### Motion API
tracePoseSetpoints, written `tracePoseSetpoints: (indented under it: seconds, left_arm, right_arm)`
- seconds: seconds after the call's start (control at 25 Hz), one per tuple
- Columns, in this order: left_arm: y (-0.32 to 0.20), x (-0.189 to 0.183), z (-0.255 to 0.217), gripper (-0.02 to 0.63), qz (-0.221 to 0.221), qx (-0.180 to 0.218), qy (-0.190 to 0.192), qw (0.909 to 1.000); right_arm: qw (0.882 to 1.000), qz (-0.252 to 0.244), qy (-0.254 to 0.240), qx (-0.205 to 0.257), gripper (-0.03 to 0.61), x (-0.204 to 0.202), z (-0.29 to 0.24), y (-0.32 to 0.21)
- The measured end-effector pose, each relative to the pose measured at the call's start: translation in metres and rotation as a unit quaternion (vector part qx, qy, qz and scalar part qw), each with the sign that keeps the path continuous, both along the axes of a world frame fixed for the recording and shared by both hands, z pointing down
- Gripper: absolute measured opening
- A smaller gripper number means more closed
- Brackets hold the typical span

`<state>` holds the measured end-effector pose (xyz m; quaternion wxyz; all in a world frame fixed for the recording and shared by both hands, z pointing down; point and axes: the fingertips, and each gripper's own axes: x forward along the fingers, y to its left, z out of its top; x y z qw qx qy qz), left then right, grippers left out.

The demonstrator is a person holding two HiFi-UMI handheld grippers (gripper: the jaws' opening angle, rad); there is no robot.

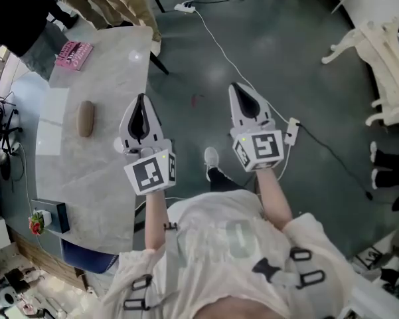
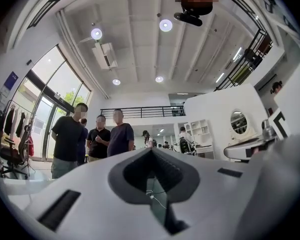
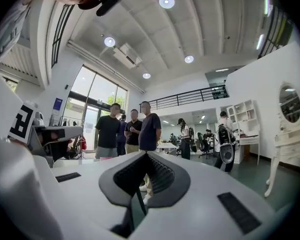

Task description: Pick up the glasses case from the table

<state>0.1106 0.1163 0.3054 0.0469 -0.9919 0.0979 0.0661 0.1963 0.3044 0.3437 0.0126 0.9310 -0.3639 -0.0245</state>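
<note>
On the pale marble surface (image 1: 99,178), the glasses case (image 1: 85,118) lies flat and alone, with bare stone on every side. That leaves it open to a reach from above or from either flank. A pink box (image 1: 74,54) sits well beyond the case, toward the far end, and should not get in the way.

Just to the right of the case, the left claw (image 1: 141,98) hangs over the near edge of the surface with its jaws pressed together and nothing between them. The right claw (image 1: 236,87) is farther right of the case, out over the grey floor (image 1: 305,58), with its jaws also together and empty. Both point level and away from the person, not down at the case. This looks like a carrying posture before any reach. The left claw seems better placed for the pick, but it would first have to open and tip downward.

The case is brown and oblong with rounded ends. It looks closed and has a dull, soft-looking skin. Its long side runs along the surface, so the narrow width is probably easiest to span.
</note>
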Motion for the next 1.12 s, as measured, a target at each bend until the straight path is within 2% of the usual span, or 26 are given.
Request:
tracePoseSetpoints:
  seconds: [0.24, 0.6, 0.88, 1.12]
  left_arm:
    - [-0.027, 0.052, -0.009, 0.003, -0.051, -0.003, 0.000, 0.9987]
    - [-0.060, 0.075, -0.001, 0.003, -0.087, -0.005, -0.006, 0.9962]
    - [-0.075, 0.074, -0.005, 0.003, -0.103, -0.012, -0.007, 0.9946]
    - [-0.104, 0.047, -0.014, 0.003, -0.148, -0.010, 0.002, 0.9890]
  right_arm:
    - [0.998, -0.061, 0.004, -0.006, 0.002, 0.063, -0.006, -0.042]
    - [0.995, -0.098, -0.006, 0.002, 0.002, 0.082, 0.001, -0.082]
    - [0.995, -0.092, -0.018, 0.016, 0.002, 0.091, -0.006, -0.088]
    - [0.991, -0.134, -0.011, 0.011, 0.002, 0.079, -0.007, -0.126]
